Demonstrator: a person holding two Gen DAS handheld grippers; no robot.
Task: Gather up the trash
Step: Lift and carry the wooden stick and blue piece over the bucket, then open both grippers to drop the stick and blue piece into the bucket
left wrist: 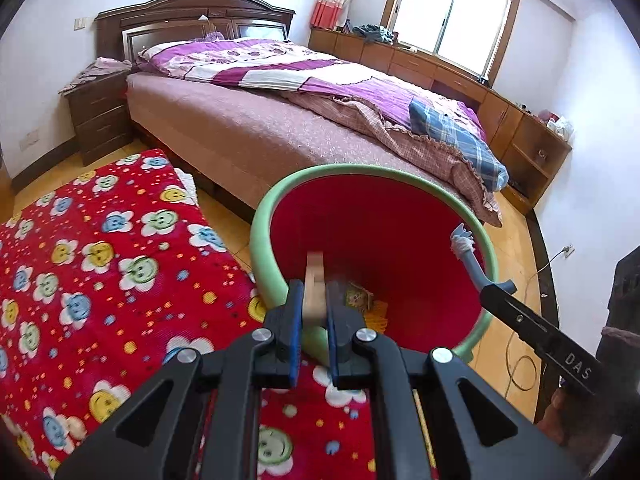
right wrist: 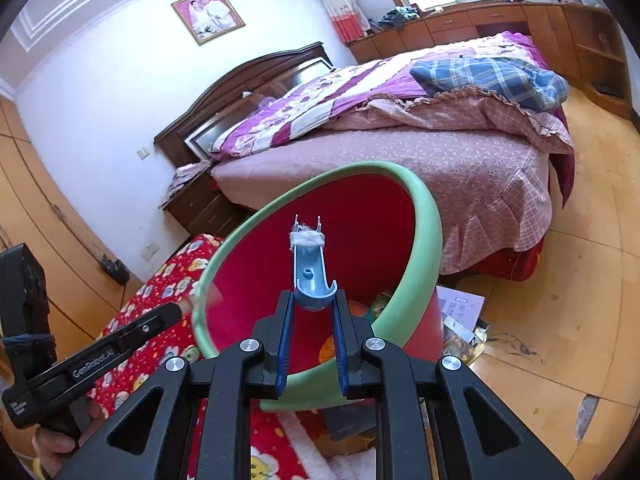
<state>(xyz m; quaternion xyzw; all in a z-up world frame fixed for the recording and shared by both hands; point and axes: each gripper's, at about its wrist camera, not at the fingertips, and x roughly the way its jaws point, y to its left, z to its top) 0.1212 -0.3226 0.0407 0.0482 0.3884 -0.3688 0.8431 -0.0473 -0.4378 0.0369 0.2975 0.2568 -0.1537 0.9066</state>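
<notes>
A red bin with a green rim [left wrist: 272,208] [right wrist: 430,216] stands on the floor beside the bed, holding several wrappers [left wrist: 360,296]. My left gripper [left wrist: 314,304] is shut on a small tan wooden piece [left wrist: 315,288] at the bin's near rim. My right gripper [right wrist: 314,304] is shut on a blue plastic piece [right wrist: 308,268] with white fluff at its tip, held over the bin's opening. The blue piece [left wrist: 466,252] and right gripper also show in the left wrist view, at the bin's right rim. The left gripper [right wrist: 160,316] shows at the left of the right wrist view.
A red flowered blanket [left wrist: 100,272] lies on the floor to the left of the bin. A bed [left wrist: 280,120] stands behind it, with a nightstand [left wrist: 100,116] and wooden cabinets [left wrist: 520,136] along the wall. Papers [right wrist: 460,312] lie on the floor right of the bin.
</notes>
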